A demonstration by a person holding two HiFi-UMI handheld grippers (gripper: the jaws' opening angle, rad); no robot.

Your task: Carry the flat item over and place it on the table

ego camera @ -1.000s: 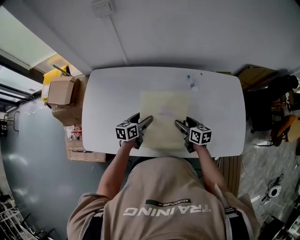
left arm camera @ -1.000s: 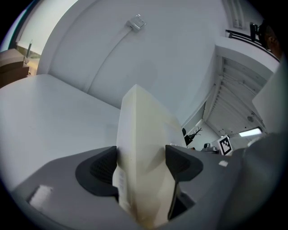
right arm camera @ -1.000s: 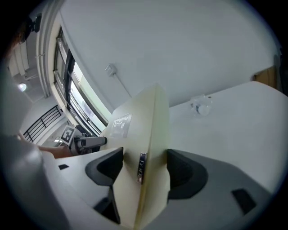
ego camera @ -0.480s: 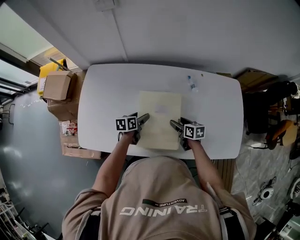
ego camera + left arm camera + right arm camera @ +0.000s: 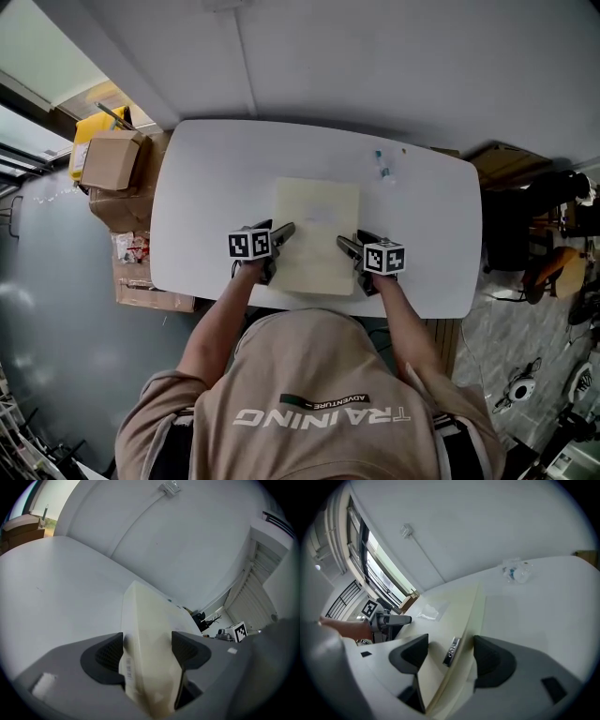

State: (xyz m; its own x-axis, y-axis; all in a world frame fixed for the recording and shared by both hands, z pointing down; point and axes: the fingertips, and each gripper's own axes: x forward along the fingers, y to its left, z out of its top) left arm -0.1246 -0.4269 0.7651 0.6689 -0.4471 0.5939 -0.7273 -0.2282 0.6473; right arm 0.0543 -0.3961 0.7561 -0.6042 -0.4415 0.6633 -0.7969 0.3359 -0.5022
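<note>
The flat item [image 5: 317,234] is a pale cream board lying level over the middle of the white table [image 5: 206,197]. I cannot tell whether it rests on the tabletop. My left gripper [image 5: 282,232] is shut on the board's left edge near the front corner, and the board [image 5: 146,634] fills the gap between its pads. My right gripper [image 5: 345,245] is shut on the right edge, where a small label shows on the board's rim [image 5: 451,651]. In the right gripper view the left gripper [image 5: 393,619] shows across the board [image 5: 440,620].
A small crumpled clear wrapper [image 5: 382,167] lies on the table beyond the board, also seen as the wrapper [image 5: 516,571]. Cardboard boxes [image 5: 108,161] stand off the table's left end. Dark chairs and clutter [image 5: 530,225] crowd the right end. A white wall runs behind.
The board looks smaller and sharper than a second ago, so it has sunk toward the tabletop. Both grippers have kept their hold and come down with it.
</note>
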